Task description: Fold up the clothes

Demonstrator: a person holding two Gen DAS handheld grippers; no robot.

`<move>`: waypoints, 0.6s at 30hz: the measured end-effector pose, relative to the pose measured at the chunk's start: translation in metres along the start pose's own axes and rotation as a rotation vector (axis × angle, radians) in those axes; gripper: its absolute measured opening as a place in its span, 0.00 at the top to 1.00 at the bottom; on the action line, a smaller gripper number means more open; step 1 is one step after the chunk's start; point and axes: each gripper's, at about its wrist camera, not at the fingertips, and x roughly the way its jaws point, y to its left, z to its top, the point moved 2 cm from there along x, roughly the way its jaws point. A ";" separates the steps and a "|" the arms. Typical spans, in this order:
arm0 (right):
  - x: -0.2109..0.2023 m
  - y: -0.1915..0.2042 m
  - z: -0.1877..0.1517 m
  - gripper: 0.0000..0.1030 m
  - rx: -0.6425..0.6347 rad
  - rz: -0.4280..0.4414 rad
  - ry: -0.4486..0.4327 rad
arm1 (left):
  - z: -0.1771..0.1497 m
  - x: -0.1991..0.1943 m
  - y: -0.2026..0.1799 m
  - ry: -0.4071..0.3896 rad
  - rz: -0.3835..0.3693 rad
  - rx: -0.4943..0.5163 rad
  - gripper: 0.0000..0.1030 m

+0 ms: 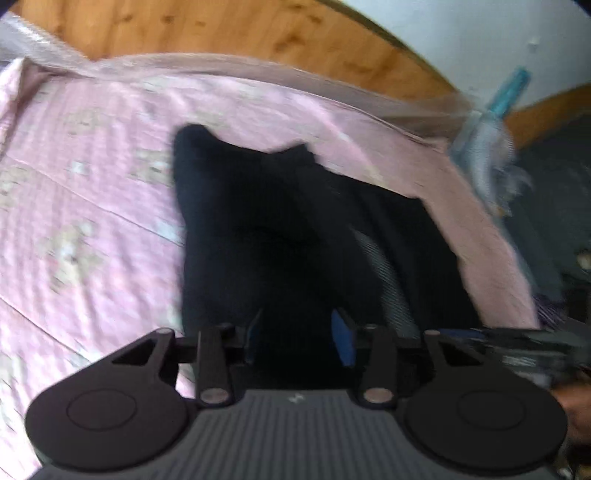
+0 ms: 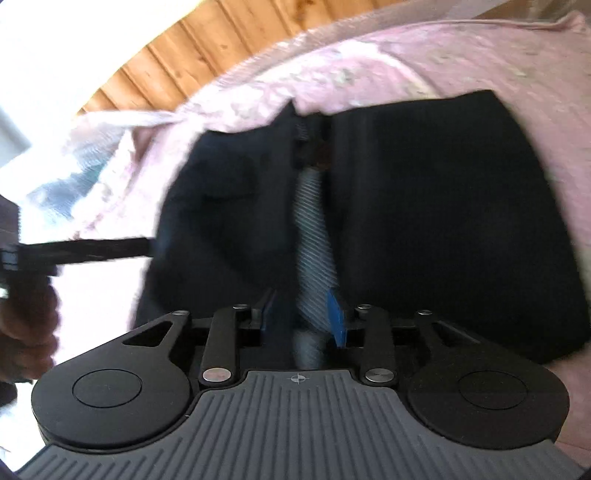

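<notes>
My left claw [image 1: 300, 339] hangs with its blue pads apart and nothing between them; my right claw [image 2: 304, 317] is likewise parted and grips nothing, though the striped lining sits in line with its gap. Both point steeply down at the dark garment [image 1: 295, 240], which lies spread on the pink bedspread [image 1: 92, 184] directly ahead of and below each claw. In the right wrist view the garment's long axis runs away from me, along the pale striped strip [image 2: 314, 229] that divides its two dark halves. The right claw sits over that centre line; the left claw [image 2: 85, 247] reaches in from the garment's left edge, held by my hand [image 2: 26, 332]. A wooden headboard [image 1: 221, 33] rises beyond the bed. Judging by this, the next fold turns on that centre strip, and the right claw is nearer it.
</notes>
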 end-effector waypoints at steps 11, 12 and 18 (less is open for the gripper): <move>0.030 0.025 -0.019 0.91 0.028 0.044 0.087 | -0.033 -0.009 0.002 0.004 0.017 -0.082 0.58; 0.028 0.020 -0.018 0.91 0.038 0.046 0.084 | -0.031 -0.013 0.002 -0.006 0.025 -0.071 0.58; 0.001 0.011 0.019 0.81 0.034 0.122 0.008 | -0.006 -0.026 0.015 -0.148 0.152 -0.076 0.56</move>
